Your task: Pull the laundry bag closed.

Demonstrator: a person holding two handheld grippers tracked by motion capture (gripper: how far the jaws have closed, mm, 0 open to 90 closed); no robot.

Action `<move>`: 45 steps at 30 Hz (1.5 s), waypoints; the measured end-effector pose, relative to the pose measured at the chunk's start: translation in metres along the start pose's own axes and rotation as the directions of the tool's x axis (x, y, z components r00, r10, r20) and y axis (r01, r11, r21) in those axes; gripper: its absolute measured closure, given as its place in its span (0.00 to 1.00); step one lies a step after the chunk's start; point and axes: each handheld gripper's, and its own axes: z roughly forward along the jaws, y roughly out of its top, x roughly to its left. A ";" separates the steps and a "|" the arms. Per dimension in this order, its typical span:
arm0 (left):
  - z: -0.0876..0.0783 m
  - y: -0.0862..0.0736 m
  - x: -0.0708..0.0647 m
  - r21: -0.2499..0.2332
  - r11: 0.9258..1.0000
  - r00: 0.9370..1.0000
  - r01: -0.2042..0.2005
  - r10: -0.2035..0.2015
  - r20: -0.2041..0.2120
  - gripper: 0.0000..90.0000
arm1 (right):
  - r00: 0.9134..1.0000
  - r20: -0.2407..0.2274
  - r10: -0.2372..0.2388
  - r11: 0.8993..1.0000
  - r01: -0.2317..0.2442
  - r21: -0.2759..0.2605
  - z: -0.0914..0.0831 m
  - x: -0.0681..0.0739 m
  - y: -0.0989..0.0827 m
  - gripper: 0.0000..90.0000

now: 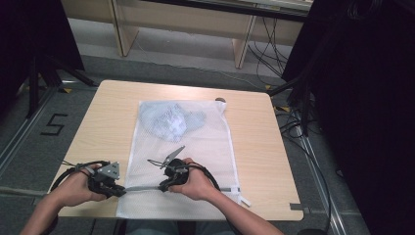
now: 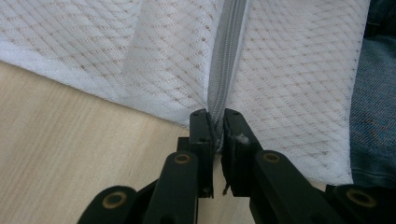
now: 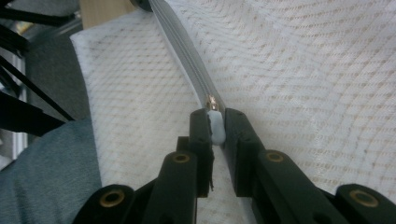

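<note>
The pale wooden square table (image 1: pixel 254 147) lies under both my tongs, and spread across it, reaching from my hands out to the far side, is the white mesh zippered laundry bag (image 1: pixel 205 147), with a crumpled pale blue garment (image 1: pixel 169 120) inside its far end, well beyond the tips. The bag's near edge hangs just over the table edge toward my lap, and the grey zipper tape (image 2: pixel 222 70) runs along that edge, between my two hands. My left tongs (image 2: pixel 215 135) are clamped tight on the end of that tape, pinning the bag's corner against the table. My right tongs (image 3: pixel 215 128) are closed on the small pale plastic zipper pull (image 3: pixel 215 123), with the slider's metal nose showing just ahead of the tips and the closed teeth running on beyond them. I judge this to be the zipping step, one end anchored and the pull caught. The next move calls for keeping the left grip firm and the tape taut while I draw the right tongs straight along the line of the zipper, away from the left, without twisting the pull or snagging mesh.
</note>
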 end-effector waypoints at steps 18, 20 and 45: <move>0.000 0.000 0.001 0.003 1.000 1.000 -0.019 0.019 0.001 0.92 | 1.000 0.014 0.002 1.000 -0.002 0.006 -0.006 -0.006 -0.010 0.92; 0.000 0.000 0.001 0.001 1.000 1.000 -0.012 0.012 0.001 0.92 | 1.000 0.013 0.026 1.000 -0.027 0.013 -0.007 -0.006 -0.011 0.92; 0.000 0.000 0.002 -0.003 1.000 1.000 -0.026 0.026 0.002 0.92 | 0.998 0.020 0.068 0.997 -0.068 0.025 -0.017 -0.014 -0.027 0.92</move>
